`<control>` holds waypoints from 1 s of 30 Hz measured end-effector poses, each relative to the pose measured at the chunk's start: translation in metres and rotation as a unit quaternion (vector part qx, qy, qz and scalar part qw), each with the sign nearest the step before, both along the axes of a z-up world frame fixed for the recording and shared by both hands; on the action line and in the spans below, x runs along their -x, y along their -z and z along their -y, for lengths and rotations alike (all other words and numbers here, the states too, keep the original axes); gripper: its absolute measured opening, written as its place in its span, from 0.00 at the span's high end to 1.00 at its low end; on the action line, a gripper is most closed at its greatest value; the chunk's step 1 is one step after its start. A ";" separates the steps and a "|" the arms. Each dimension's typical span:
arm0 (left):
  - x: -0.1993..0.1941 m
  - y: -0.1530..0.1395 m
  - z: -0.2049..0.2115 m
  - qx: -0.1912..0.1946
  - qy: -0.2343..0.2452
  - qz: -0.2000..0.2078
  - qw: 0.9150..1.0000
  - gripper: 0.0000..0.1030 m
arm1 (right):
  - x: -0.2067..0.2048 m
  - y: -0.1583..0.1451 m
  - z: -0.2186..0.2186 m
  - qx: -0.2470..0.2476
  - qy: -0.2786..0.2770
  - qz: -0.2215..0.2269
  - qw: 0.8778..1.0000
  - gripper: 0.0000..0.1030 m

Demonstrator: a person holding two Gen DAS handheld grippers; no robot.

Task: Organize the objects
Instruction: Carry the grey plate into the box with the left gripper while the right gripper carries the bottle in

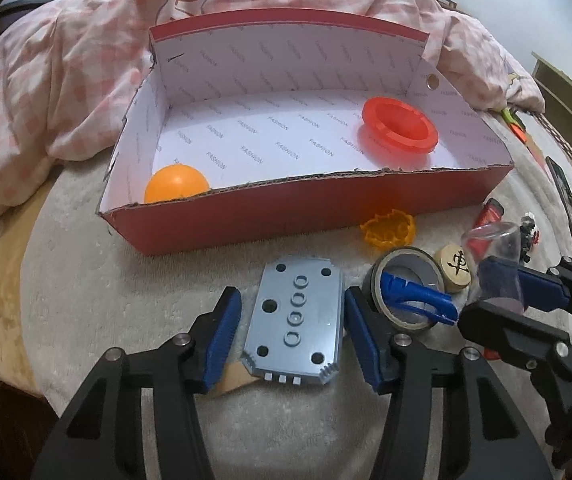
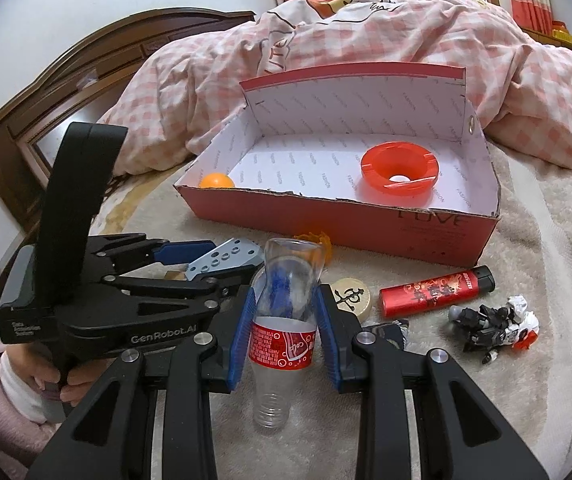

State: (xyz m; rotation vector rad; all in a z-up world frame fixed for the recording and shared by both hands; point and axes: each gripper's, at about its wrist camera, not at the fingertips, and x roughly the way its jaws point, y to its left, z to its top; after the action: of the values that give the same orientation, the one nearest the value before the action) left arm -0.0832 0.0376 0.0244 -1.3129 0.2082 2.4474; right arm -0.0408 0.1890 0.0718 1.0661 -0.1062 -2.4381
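Left gripper point(image 1: 292, 330) jaws clamp the metal plate point(image 1: 296, 330) — right gripper point(image 2: 283, 320) jaws squeeze the bottle point(image 2: 283, 320).

Red box point(image 1: 326, 216) w/ white lettered lining, orange ball point(image 1: 176, 189), pink-check quilt point(image 2: 446, 60), silver-grey plate point(image 1: 296, 320).

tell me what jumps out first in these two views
The red box sits open mid-bed, holding an orange ball in its left corner and a red ashtray toward the right. In front of it, the right gripper clamps a clear cola bottle between its blue fingers. Beside it, the left gripper straddles a grey metal plate lying on the blanket.
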 end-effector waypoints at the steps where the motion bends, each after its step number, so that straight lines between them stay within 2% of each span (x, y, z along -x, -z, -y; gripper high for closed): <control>1: -0.001 -0.001 0.000 -0.001 0.001 -0.003 1.000 0.56 | 0.000 0.000 -0.001 0.001 0.000 0.000 1.000 0.69; 6: -0.006 -0.007 0.001 -0.011 -0.002 -0.007 1.000 0.57 | -0.003 0.000 -0.004 0.009 0.002 0.000 1.000 0.69; 16: -0.019 -0.039 0.004 -0.050 -0.008 -0.032 0.998 0.57 | -0.011 -0.015 -0.006 0.021 -0.005 -0.014 1.000 0.69; 30: 0.003 -0.098 0.000 -0.055 -0.013 -0.111 0.992 0.57 | 0.007 -0.059 -0.009 0.012 -0.008 -0.058 0.998 0.69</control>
State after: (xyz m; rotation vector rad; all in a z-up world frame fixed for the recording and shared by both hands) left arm -0.0858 0.0376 0.1224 -1.0044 0.1112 2.5852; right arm -0.0479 0.1979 0.1313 0.9099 -0.0884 -2.4716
